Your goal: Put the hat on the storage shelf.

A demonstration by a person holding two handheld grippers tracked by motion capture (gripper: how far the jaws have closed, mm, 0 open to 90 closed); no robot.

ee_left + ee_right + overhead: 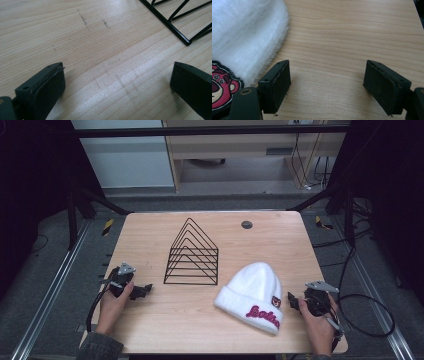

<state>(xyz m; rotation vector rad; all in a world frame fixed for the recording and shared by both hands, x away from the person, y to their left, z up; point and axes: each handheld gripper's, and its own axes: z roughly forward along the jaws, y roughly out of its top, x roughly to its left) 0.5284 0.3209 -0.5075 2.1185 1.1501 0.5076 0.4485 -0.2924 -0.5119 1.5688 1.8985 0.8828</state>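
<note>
On the desk [165,320], the wire rack [192,254] stands near the middle. The hat [253,296] lies toward the near right corner, just right of and nearer than the rack. The left gripper [146,291] rests by the left edge, left of the rack. The right gripper [291,301] sits at the right edge, just beside the hat.

Table [165,320]: pale wood showing a straight grain, looking matt and smooth, carrying faint dark scuffs toward 11 o'clock in the left gripper view. Hat [255,292]: white cloth appearing fluffy and soft, bearing a stitched red bear patch [219,85]. Rack [192,255]: thin black wire, looking like metal and showing a slight gloss; gripper pads [278,85] appearing matt black and rubbery.
</note>
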